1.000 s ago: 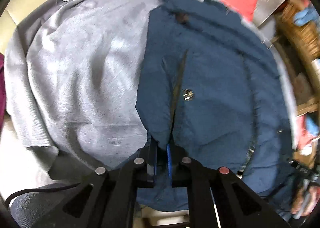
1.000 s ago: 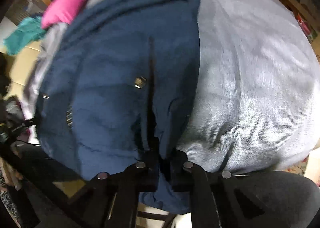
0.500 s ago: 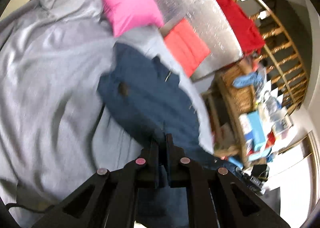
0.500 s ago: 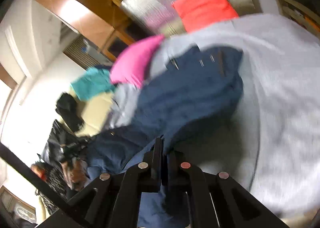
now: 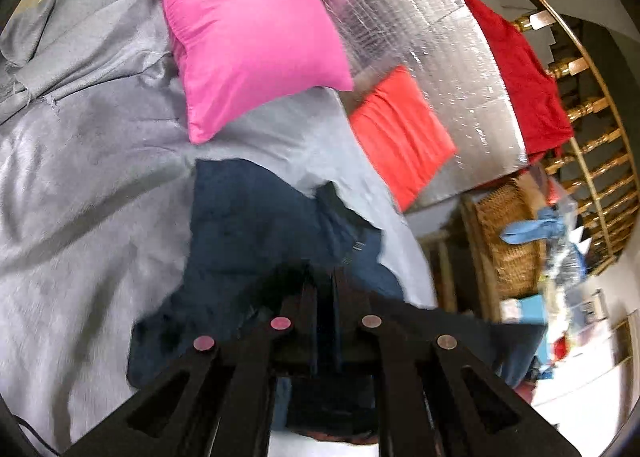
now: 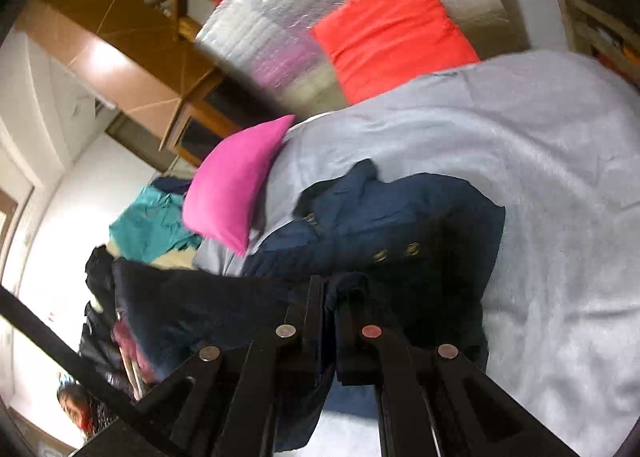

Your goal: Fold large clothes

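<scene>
A dark navy garment [image 5: 248, 225] with metal snaps lies doubled over on a grey blanket [image 5: 80, 177]. My left gripper [image 5: 325, 281] is shut on an edge of that navy cloth, which hangs folded in front of the black fingers. In the right wrist view the same navy garment [image 6: 400, 217] is bunched in a fold, and two brass snaps [image 6: 396, 252] show on it. My right gripper [image 6: 330, 289] is shut on another part of its edge. The pinched cloth itself is mostly hidden by the jaws.
A pink pillow [image 5: 240, 29] and an orange-red cushion [image 5: 400, 137] lie at the far side of the blanket, against a silver quilted panel [image 5: 440, 37]. A wicker basket [image 5: 508, 245] and wooden railing [image 5: 592, 161] stand at the right. Teal cloth [image 6: 152, 225] and dark clothes pile lies left.
Both grippers have lifted and carried the navy garment's near edge away over itself, so the flat garment is now doubled. The views swung up to show pillows and the room.
</scene>
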The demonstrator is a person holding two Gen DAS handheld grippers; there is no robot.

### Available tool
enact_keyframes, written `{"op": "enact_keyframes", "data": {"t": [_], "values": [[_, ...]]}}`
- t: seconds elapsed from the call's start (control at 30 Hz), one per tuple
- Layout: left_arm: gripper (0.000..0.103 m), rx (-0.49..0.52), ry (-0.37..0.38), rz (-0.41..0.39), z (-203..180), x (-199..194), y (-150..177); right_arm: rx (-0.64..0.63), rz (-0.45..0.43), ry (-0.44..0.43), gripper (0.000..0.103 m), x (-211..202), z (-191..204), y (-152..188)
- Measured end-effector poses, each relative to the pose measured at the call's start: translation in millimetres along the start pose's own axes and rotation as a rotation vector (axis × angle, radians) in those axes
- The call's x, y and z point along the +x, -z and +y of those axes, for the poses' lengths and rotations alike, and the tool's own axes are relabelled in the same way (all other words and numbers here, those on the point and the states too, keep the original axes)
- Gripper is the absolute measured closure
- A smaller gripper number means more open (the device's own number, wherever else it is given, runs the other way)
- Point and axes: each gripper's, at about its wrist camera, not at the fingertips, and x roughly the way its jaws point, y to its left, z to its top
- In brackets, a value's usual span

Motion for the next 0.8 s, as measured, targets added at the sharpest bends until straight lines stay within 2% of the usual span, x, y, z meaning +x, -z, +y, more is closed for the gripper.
{"op": "enact_keyframes", "data": {"t": [0.07, 0.17, 0.23, 0.33, 0.4, 0.43, 0.47, 0.5, 0.53, 0.57, 0.7, 0.77, 0.8], "values": [[0.096, -0.047, -0.062, 0.075, 18, 25, -6, 0.103, 0.038, 0.004, 0.098, 21, -33, -4], [0.096, -0.109, -0.052, 0.086, 34, 43, -15, 0.221, 0.042, -0.029, 0.098, 47, -73, -13], [0.092, -0.155, -0.045, 0.098, 40, 51, -19, 0.246, 0.043, -0.016, 0.096, 63, -84, -17], [0.089, -0.195, 0.009, 0.111, 49, 53, -21, 0.316, 0.047, -0.019, 0.093, 74, -96, -16], [0.083, -0.235, 0.053, 0.110, 55, 46, -21, 0.310, 0.039, -0.041, 0.088, 67, -92, -18], [0.068, -0.261, 0.082, 0.101, 58, 38, -22, 0.298, 0.024, -0.053, 0.083, 60, -88, -20], [0.038, -0.283, 0.091, 0.081, 60, 31, -24, 0.289, -0.002, -0.065, 0.065, 49, -86, -21], [0.025, -0.316, 0.090, 0.034, 63, 18, -25, 0.277, -0.039, -0.066, 0.032, 39, -83, -21], [0.019, -0.333, 0.077, -0.015, 66, 5, -26, 0.253, -0.086, -0.057, 0.019, 26, -78, -21], [0.019, -0.320, 0.041, -0.047, 65, -5, -27, 0.226, -0.114, -0.037, 0.016, 16, -73, -21], [0.019, -0.248, -0.042, -0.047, 55, -21, -21, 0.076, -0.133, 0.090, 0.016, -10, -52, -17], [0.019, -0.150, -0.116, -0.029, 44, -21, -12, 0.004, -0.111, 0.153, 0.016, -12, -46, -11], [0.019, -0.079, -0.183, -0.010, 36, -17, -7, -0.024, -0.103, 0.186, 0.016, -11, -44, -8]]}}
